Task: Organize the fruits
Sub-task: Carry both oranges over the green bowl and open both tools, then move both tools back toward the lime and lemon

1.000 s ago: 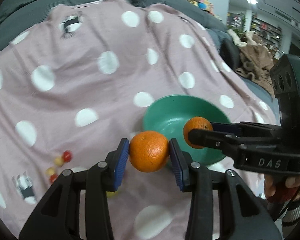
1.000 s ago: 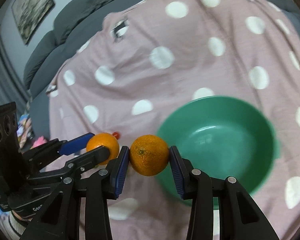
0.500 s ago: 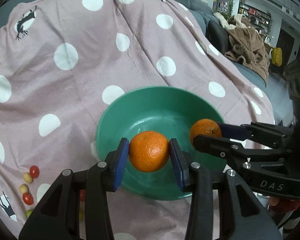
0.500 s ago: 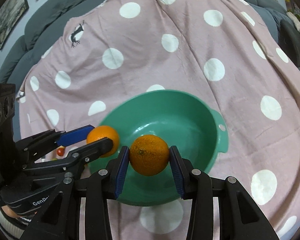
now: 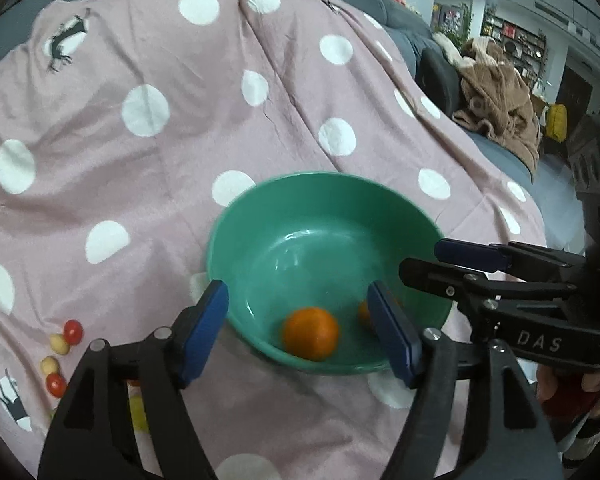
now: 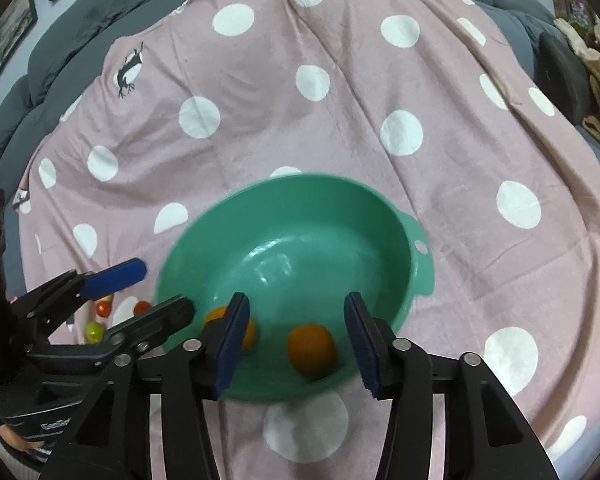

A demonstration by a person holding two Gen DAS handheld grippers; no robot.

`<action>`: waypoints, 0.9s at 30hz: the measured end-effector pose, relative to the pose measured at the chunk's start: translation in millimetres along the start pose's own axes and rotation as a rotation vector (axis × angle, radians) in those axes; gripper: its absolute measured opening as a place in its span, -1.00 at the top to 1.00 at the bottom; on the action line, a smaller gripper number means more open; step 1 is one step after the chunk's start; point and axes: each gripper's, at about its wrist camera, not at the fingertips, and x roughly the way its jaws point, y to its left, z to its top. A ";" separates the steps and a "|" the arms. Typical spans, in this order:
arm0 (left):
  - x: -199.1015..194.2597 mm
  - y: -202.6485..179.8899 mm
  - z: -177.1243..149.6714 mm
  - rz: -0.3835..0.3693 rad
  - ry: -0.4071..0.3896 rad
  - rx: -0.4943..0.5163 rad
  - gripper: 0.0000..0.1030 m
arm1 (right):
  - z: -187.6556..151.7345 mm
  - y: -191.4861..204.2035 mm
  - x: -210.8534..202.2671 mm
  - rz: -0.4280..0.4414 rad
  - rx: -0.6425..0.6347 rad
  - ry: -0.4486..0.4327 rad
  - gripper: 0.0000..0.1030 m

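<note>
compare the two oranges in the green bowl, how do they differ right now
In the left wrist view, the nearer orange shows whole, between the open left gripper fingers. The second orange is mostly hidden behind that gripper's right pad, so it looks smaller. The nearer orange lies closer to the front wall. Both are orange, round, free of the pads, and inside the green bowl.

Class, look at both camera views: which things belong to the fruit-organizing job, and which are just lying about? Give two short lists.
Belongs to the job:
- round green plastic bowl
- two round orange mandarins inside it
- small red and yellow cherry tomatoes on the cloth

Just lying about:
- pink cloth with white polka dots
- crumpled brown blanket
- grey sofa cushions
</note>
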 end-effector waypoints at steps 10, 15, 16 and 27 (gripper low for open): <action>-73.2 52.1 -65.5 0.137 0.000 -0.151 -0.53 | -12.6 25.9 -22.6 0.072 -0.040 -0.005 0.01; -116.1 87.3 -117.8 0.240 0.022 -0.263 -0.53 | -25.1 48.5 -29.1 0.136 -0.100 0.007 0.01; -124.1 94.1 -128.7 0.251 0.028 -0.291 -0.54 | -27.0 53.5 -29.4 0.149 -0.113 0.009 0.01; -154.0 115.3 -182.4 0.252 0.052 -0.428 -0.55 | -67.9 122.9 -3.8 0.262 -0.265 0.153 0.01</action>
